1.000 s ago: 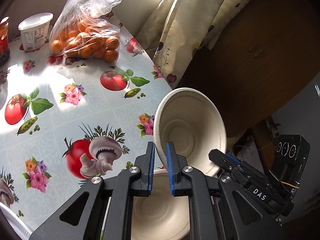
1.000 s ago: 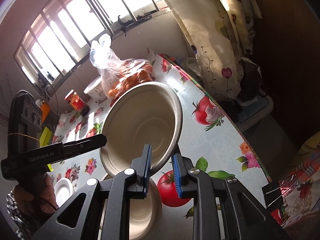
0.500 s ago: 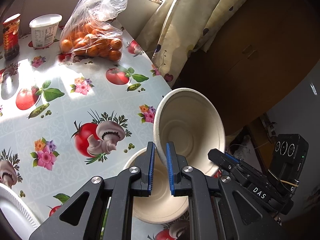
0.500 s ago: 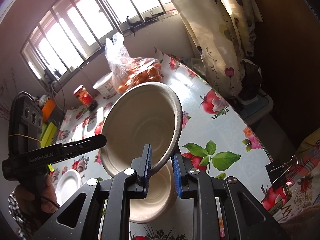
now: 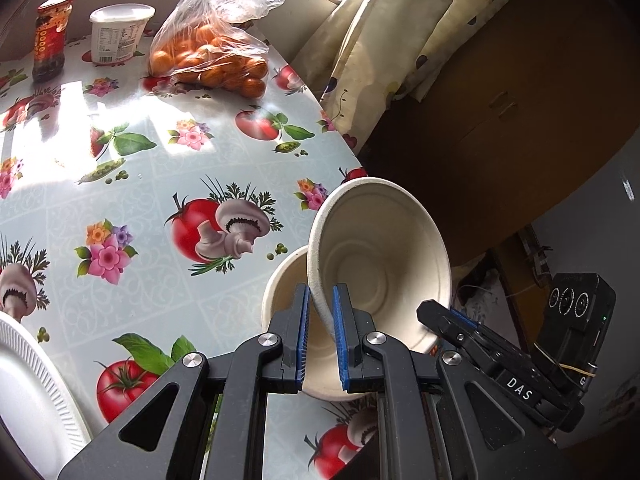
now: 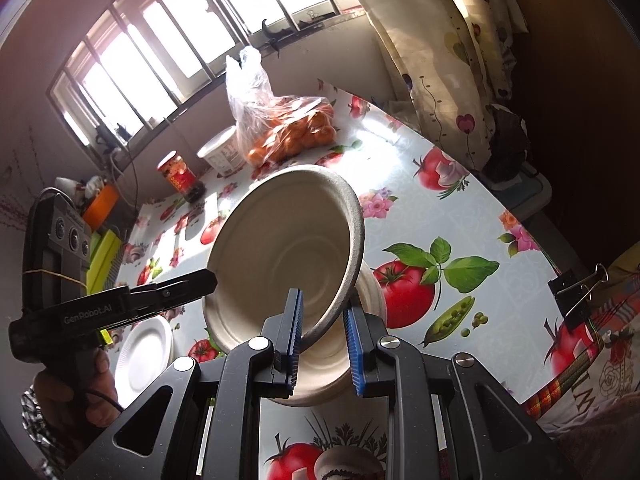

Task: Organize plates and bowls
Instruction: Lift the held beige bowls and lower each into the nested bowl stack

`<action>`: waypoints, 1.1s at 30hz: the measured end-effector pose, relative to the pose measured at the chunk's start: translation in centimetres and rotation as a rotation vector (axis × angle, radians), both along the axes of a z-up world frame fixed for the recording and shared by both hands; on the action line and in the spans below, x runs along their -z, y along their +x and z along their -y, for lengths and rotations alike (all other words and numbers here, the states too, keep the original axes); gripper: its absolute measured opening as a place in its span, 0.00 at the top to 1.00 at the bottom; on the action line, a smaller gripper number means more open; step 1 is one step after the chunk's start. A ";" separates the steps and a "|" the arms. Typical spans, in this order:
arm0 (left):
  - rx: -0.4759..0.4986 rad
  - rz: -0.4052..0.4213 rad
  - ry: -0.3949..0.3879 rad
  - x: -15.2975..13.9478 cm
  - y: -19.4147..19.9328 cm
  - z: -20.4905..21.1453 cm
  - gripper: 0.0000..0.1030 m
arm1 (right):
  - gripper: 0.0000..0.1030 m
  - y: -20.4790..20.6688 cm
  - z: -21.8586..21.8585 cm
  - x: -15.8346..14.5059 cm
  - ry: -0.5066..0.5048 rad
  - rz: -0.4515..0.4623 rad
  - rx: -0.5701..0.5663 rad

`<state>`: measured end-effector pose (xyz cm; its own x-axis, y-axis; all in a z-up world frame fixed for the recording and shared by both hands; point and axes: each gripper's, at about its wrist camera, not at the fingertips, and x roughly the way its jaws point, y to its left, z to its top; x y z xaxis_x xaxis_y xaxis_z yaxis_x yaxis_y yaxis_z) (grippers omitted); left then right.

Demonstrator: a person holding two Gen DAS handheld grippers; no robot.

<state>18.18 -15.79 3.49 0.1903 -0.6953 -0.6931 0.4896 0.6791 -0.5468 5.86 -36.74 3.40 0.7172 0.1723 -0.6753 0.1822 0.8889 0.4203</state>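
Observation:
A beige paper bowl (image 5: 380, 256) hangs tilted above the table, open side towards both cameras. My left gripper (image 5: 319, 300) is shut on its near rim. In the right wrist view the same bowl (image 6: 288, 248) has its rim pinched by my right gripper (image 6: 323, 308), also shut. Each gripper shows in the other's view: the right gripper (image 5: 440, 314) at the bowl's lower right rim, the left gripper (image 6: 208, 280) at its left rim. A second beige bowl (image 5: 280, 300) stands on the table under the held one, partly hidden by it.
A white ribbed plate (image 5: 24, 380) lies at the near left. A bag of oranges (image 5: 208, 60), a white tub (image 5: 118, 34) and a red jar (image 5: 50, 38) stand at the far end. The table edge (image 5: 340, 136) runs close on the right, beside curtains (image 5: 380, 40).
Both grippers have carried the held bowl together across the table, away from the oranges. More of the lower bowl now shows beside it, and the jar and the white plate have come into the left view.

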 end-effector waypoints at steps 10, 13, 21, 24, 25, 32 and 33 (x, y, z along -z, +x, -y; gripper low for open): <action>-0.007 -0.022 0.016 1.3 -0.9 -0.5 0.88 | 0.80 -0.6 -0.5 1.0 0.004 -0.024 -0.006; -0.013 -0.024 0.018 1.5 -1.0 -0.6 0.88 | 0.80 -0.6 -0.6 1.2 0.003 -0.031 -0.009; -0.022 -0.024 0.039 2.3 -1.3 -0.5 0.88 | 0.80 -0.5 -0.9 1.9 -0.011 -0.052 -0.014; -0.025 -0.025 0.040 2.4 -1.4 -0.6 0.88 | 0.80 -0.6 -1.0 2.1 -0.012 -0.054 -0.017; -0.025 -0.024 0.042 2.5 -1.4 -0.6 0.88 | 0.80 -0.6 -1.0 2.1 -0.015 -0.057 -0.018; -0.029 -0.036 0.049 2.7 -1.4 -0.6 0.88 | 0.80 -0.6 -1.1 2.3 -0.019 -0.064 -0.019; -0.029 -0.038 0.051 2.8 -1.5 -0.6 0.88 | 0.80 -0.6 -1.1 2.4 -0.018 -0.064 -0.018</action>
<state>16.72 -15.16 0.66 0.1823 -0.6534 -0.7348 0.4489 0.7201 -0.5290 5.29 -35.60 1.02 0.6695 0.1722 -0.7226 0.1916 0.8998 0.3920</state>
